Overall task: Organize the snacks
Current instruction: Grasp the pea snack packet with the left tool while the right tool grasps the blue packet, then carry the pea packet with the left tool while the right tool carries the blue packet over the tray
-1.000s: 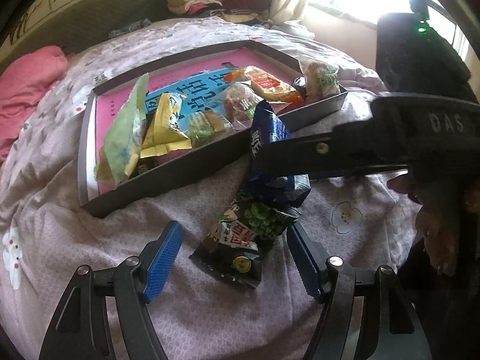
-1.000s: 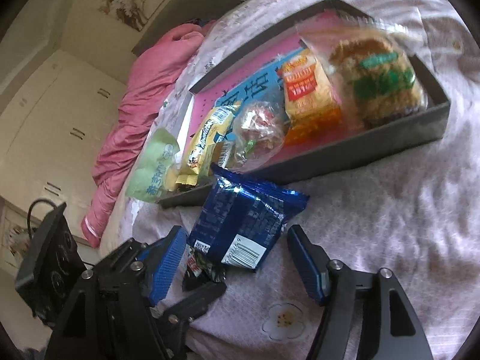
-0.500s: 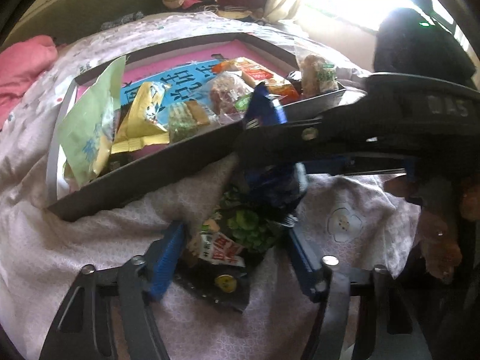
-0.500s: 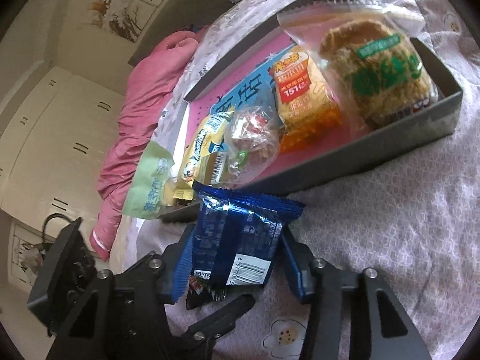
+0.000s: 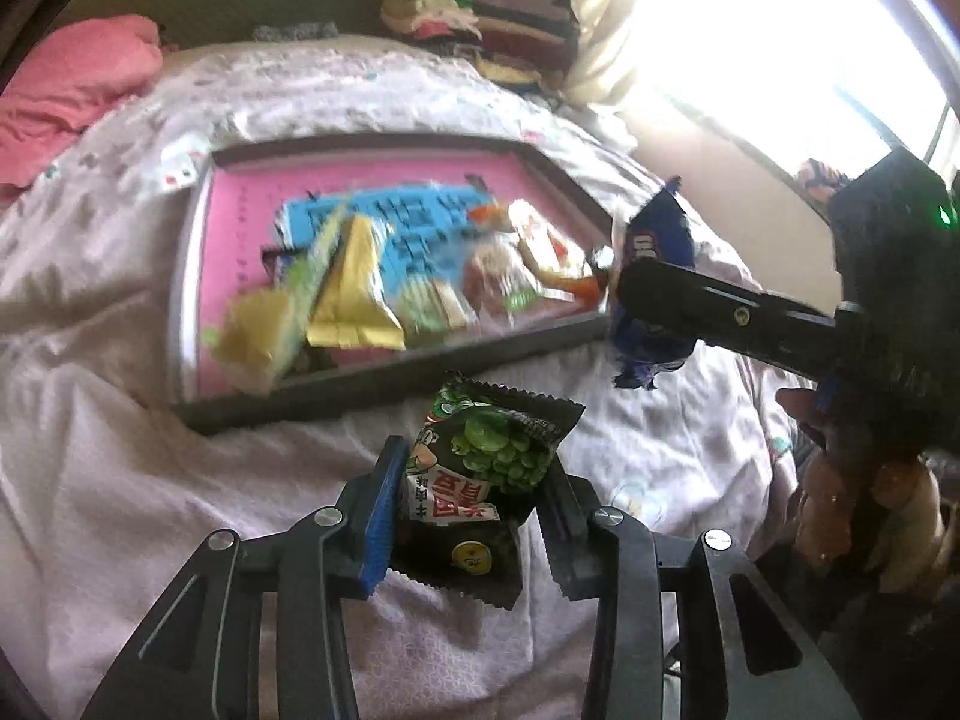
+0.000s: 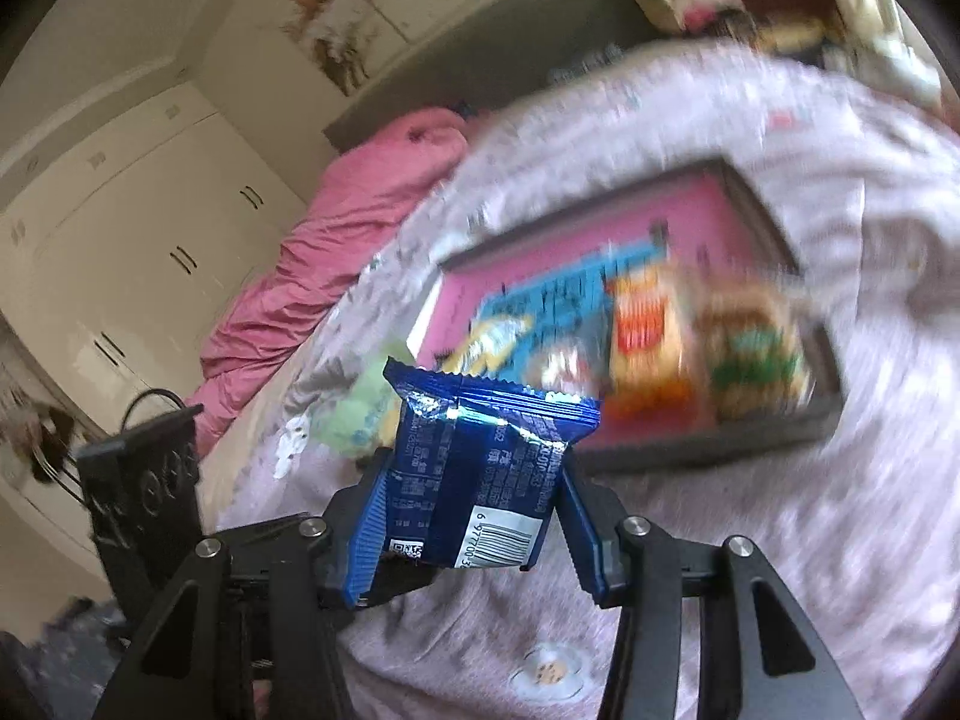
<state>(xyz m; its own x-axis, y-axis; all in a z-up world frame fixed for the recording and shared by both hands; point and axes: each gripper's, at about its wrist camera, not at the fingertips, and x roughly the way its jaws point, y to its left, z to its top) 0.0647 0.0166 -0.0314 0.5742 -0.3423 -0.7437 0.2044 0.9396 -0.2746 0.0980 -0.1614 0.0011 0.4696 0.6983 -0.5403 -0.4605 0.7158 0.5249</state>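
Observation:
My left gripper (image 5: 474,480) is closing on a black packet of green peas (image 5: 492,456); the pads press its sides and it hangs just above the bedsheet. My right gripper (image 6: 474,480) is shut on a blue foil packet (image 6: 480,462), held up in front of the tray. In the left wrist view that blue packet (image 5: 657,240) sits at the tray's right corner. The dark tray (image 5: 384,402) with a pink bottom holds several snacks: a yellow packet (image 5: 354,294), a pale green one (image 5: 270,330), an orange one (image 6: 645,330) and a wrapped bun (image 6: 756,360).
The tray lies on a bed with a pale flowered sheet (image 5: 120,480). A pink quilt (image 5: 66,84) is bunched at the far left, folded clothes (image 5: 480,18) are stacked behind. A person's hand (image 5: 840,480) holds the right gripper. White wardrobes (image 6: 120,210) stand beyond the bed.
Both grippers closed on their packets and rose off the sheet: the left with the green pea packet, the right with the blue one. Both wrists rolled, so the tray looks tilted.

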